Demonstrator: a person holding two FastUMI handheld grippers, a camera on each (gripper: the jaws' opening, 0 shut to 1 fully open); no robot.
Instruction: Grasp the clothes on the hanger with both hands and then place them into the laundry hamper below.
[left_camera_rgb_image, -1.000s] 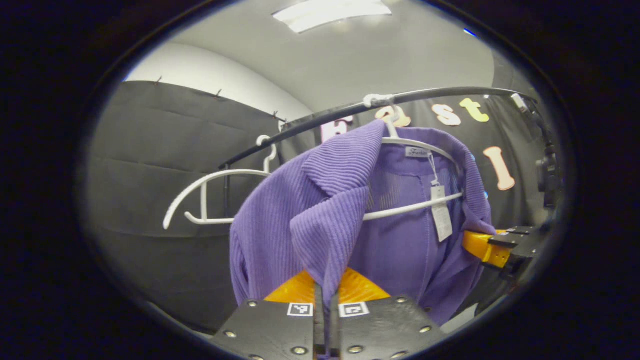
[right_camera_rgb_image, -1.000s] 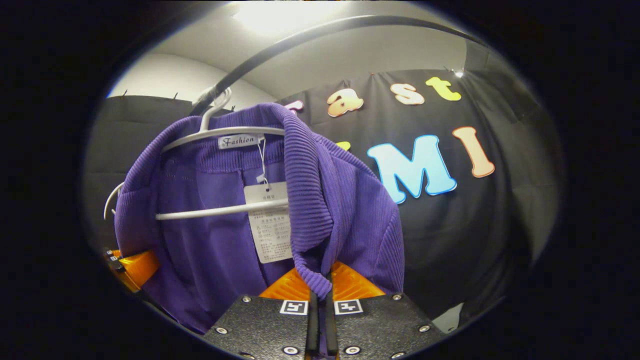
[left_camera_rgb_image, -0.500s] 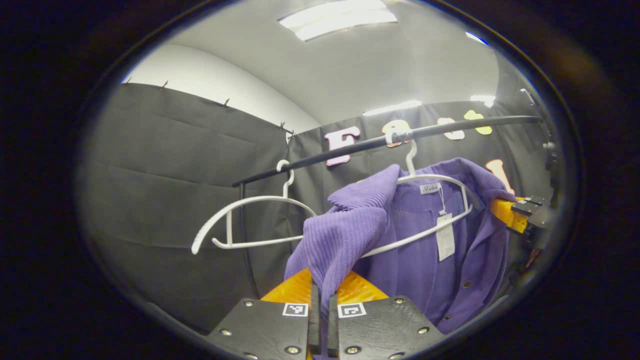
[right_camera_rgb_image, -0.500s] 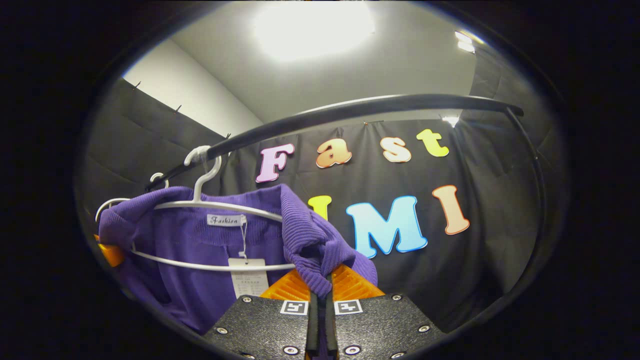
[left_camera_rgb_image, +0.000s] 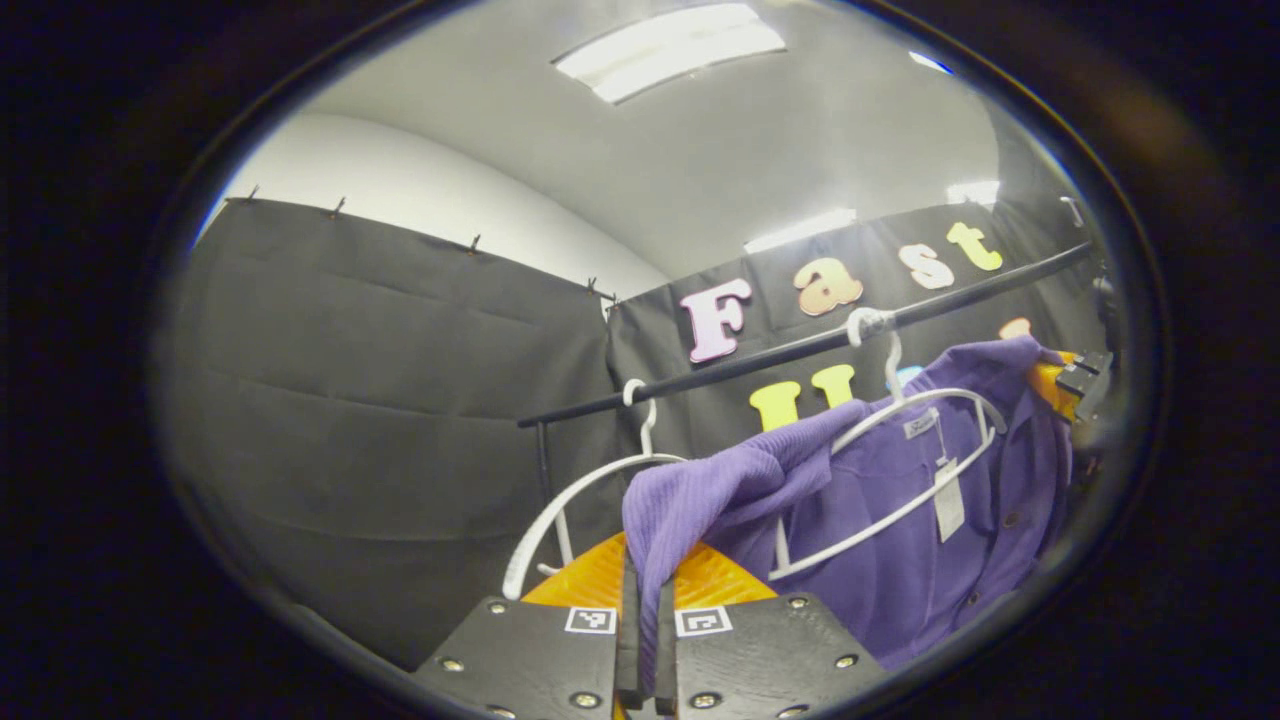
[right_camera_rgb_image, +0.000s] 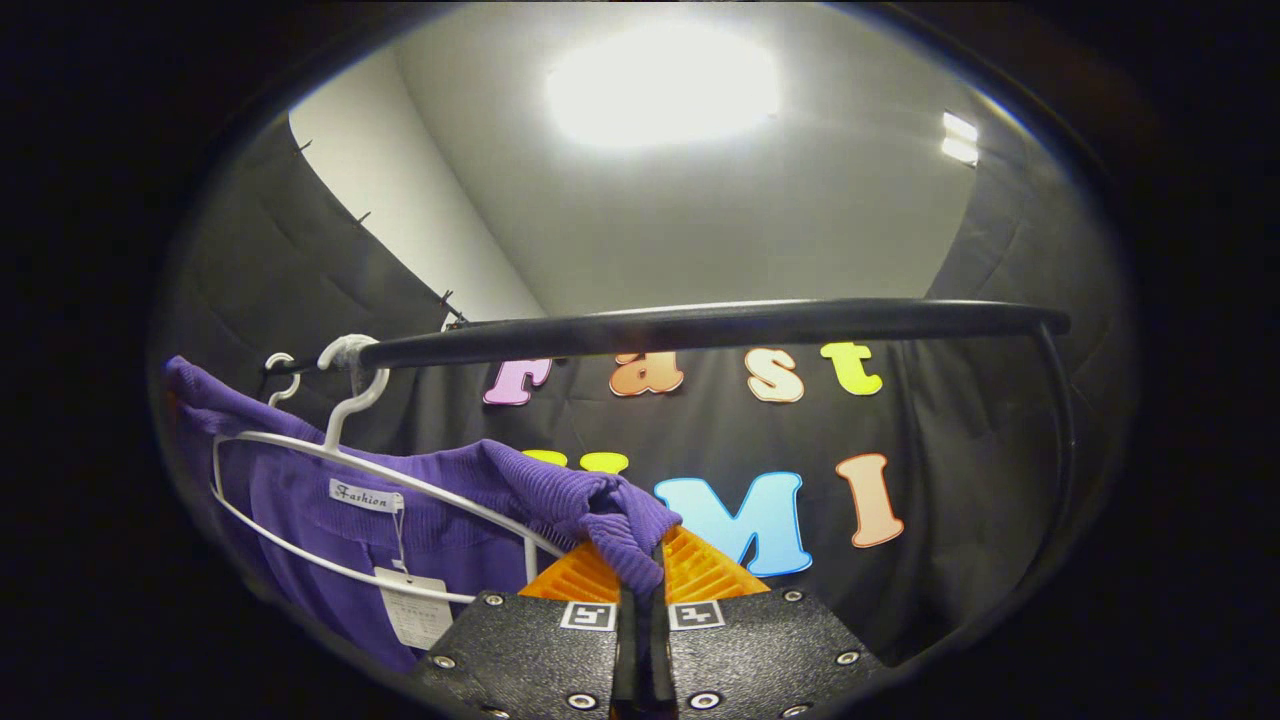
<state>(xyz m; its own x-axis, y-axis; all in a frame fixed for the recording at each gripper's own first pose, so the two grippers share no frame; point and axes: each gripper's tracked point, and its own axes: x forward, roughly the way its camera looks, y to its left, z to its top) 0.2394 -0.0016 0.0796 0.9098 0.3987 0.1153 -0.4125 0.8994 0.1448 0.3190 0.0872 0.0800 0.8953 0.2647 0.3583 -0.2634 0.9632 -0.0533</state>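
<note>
- Black cloth lines the booth walls below a white wall and a grey ceiling with a bright light panel.
- A black rail runs across the booth; two white hangers hook over it.
- The purple garment drapes on the right-hand hanger, with a paper tag dangling inside; the empty hanger hangs to its left.
- The left gripper is pinched on a fold of the garment's ribbed edge.
- The right gripper is likewise clamped on purple ribbing.
- The garment's lower part is cut off.
</note>
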